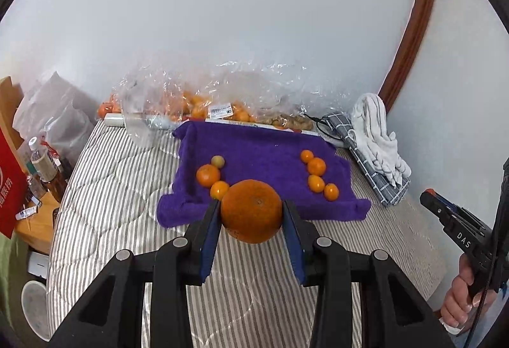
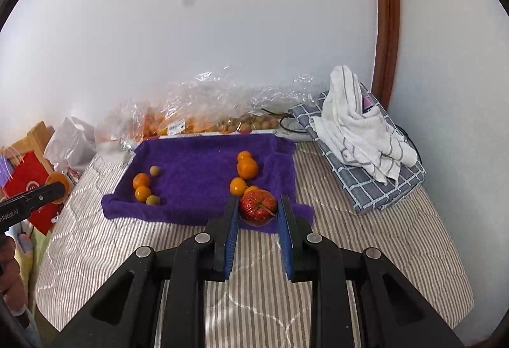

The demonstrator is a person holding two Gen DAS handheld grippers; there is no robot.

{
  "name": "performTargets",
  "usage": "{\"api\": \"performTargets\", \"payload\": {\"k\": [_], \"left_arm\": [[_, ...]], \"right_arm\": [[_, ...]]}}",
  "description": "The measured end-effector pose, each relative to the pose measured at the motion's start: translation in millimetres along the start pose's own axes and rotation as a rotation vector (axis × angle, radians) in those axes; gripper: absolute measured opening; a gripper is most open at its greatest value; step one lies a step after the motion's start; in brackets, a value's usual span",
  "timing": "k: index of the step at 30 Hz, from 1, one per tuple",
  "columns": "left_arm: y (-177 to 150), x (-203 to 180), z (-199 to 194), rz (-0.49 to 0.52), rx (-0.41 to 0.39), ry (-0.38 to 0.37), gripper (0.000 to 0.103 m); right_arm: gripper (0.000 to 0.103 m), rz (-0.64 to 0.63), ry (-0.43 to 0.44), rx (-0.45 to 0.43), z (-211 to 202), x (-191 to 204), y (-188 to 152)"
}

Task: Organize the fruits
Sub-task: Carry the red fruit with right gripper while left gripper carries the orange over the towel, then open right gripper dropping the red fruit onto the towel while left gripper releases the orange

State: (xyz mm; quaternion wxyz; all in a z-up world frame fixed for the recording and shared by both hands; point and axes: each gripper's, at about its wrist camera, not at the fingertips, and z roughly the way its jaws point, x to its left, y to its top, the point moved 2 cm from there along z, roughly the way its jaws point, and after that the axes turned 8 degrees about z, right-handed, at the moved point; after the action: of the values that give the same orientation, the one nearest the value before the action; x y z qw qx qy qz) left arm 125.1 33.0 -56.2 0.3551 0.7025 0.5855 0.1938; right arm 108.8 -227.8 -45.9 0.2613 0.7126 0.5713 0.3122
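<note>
A purple towel [image 1: 261, 150] [image 2: 197, 163] lies on the striped bed. On it are two groups of small oranges, one on the left [image 1: 208, 175] [image 2: 141, 181] with a small greenish fruit [image 1: 218, 161], and one on the right [image 1: 316, 166] [image 2: 247, 169]. My left gripper [image 1: 251, 209] is shut on a large orange [image 1: 251, 211] and holds it above the towel's near edge. My right gripper [image 2: 258, 206] is shut on a red apple [image 2: 257, 206] over the towel's near right corner.
Clear plastic bags of oranges and brown fruit [image 1: 203, 102] [image 2: 222, 118] lie against the wall behind the towel. A white towel on a grey checked cloth [image 1: 375, 138] [image 2: 359, 138] lies to the right. A bedside table with bottles [image 1: 44, 166] stands left.
</note>
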Motion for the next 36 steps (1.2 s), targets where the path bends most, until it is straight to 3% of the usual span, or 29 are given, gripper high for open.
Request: {"api": "performTargets", "payload": {"k": [10, 21, 29, 36], "left_arm": [[32, 12, 20, 0.013, -0.005, 0.03, 0.036], [58, 60, 62, -0.051, 0.012, 0.044, 0.036], [74, 76, 124, -0.088, 0.068, 0.052, 0.036], [83, 72, 191, -0.093, 0.135, 0.04, 0.037]], "right_arm": [[0.024, 0.001, 0.002, 0.005, 29, 2, 26], [0.024, -0.008, 0.016, 0.032, 91, 7, 53], [0.024, -0.02, 0.058, 0.101, 158, 21, 55], [0.024, -0.068, 0.069, 0.215, 220, 45, 33]]}}
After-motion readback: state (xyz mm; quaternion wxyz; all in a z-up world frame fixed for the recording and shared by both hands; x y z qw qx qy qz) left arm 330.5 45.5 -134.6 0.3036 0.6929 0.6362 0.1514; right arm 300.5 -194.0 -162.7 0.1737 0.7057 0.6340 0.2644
